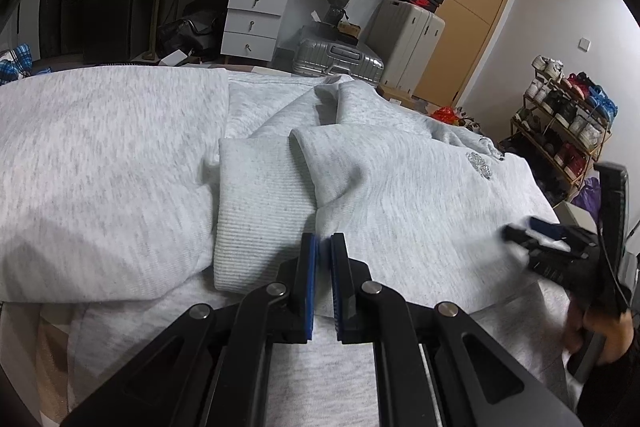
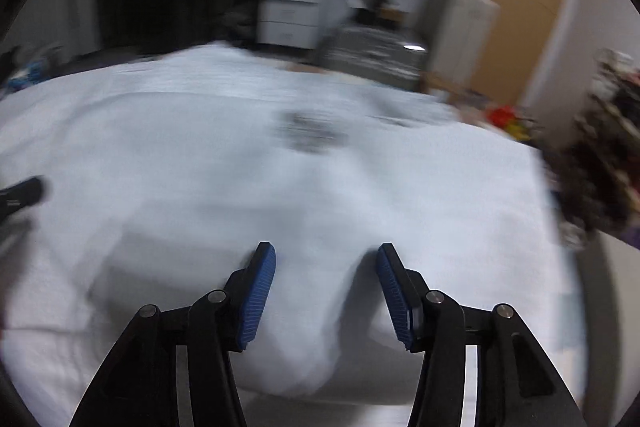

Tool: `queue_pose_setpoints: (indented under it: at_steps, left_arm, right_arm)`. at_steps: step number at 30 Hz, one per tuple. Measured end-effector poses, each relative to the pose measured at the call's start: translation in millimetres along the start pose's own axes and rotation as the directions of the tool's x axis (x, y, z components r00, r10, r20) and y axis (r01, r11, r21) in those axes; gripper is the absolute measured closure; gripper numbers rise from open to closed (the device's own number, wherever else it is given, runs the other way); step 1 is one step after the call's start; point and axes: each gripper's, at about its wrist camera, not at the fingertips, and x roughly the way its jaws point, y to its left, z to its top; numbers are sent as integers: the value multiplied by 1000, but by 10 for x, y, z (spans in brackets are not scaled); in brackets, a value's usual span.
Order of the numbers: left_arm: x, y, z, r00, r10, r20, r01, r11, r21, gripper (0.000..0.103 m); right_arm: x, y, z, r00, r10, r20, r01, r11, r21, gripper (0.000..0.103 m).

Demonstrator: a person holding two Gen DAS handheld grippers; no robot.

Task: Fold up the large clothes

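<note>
The pale grey sweatshirt (image 1: 400, 167) is lying spread across the bed, filling most of both wrist views, with its printed emblem (image 1: 480, 165) facing up toward the right side and a sleeve folded in over the body so that the ribbed cuff (image 1: 260, 211) is resting near the front edge. That sleeve seems to be lying there as a fold already made, judging from how flat and square it is sitting on the chest panel. The left gripper (image 1: 324, 241) is hovering right at the cuff's lower right corner, angled downward, its blue pads nearly together with only a sliver of gap; whether a thin edge of fabric is being pinched between them cannot be told, though it looks to be pinning that spot while the other side is being worked. The right gripper (image 2: 326, 259) is sitting with its jaws standing well apart over a soft raised ridge of cloth, the pads pressing on nothing. Its view is heavily smeared, so the tool is sweeping sideways. From the left camera the right gripper is showing as a blur at the garment's right edge, with the person's hand (image 1: 600, 331) wrapping its handle below. Beyond the bed are standing a white drawer unit (image 1: 254, 21), suitcases (image 1: 340, 59) and a shoe rack (image 1: 560, 131).
</note>
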Motion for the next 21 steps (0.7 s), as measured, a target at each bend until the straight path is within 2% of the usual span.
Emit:
queue_pose_setpoints:
  at_steps: [2,4,6,8,9,11,15,16,19,21]
  left_arm:
    - [4,-31,-3,1000,10,-3,-10,1000,14,98]
    - [6,-33,-5,1000,8,-3,-8,1000,15,98]
    - [8,-10,-7,1000,3,-5,-3,1000,6,98]
    - [15,8,-5,1000,-3,-8,3,1000,-3,98]
    - [11,13,-6,1000,-6,-7,5,1000,-6,98]
    - [7,22,-10,1000,-12,-8,12,1000,-11,98]
    - [-12,59,-17,999,-32,-6,32,999,-30,98]
    - [-22,74,-17,999,-34,-5,33,999,-37,93]
    - [-173,124,23,1000,-17,-19,16,997,-76,89]
    - [-523,163,88,1000,10,26,-7,995,-95,89]
  right_arm:
    - [151,-454,-108,992,-87,-89,97,988,117,39]
    - [130,-728,-219,991,-76,-110,97,975,198,39]
    - [-5,-745,-288,989,-90,-117,112,973,200,39]
    - [-145,-614,-309,996,-38,-80,51,983,177,38]
    - [-216,-527,-357,998,-34,-55,41,991,129,36]
    - [-77,-348,-344,995,-73,-66,77,996,55,36]
    - [-162,-578,-408,995,-9,-104,30,979,202,35]
    - [-251,-610,-422,995,0,-96,21,975,219,35]
    - [-629,-619,-459,992,123,-1,-119,965,234,35]
    - [-855,-594,-493,986,157,59,-167,961,220,25]
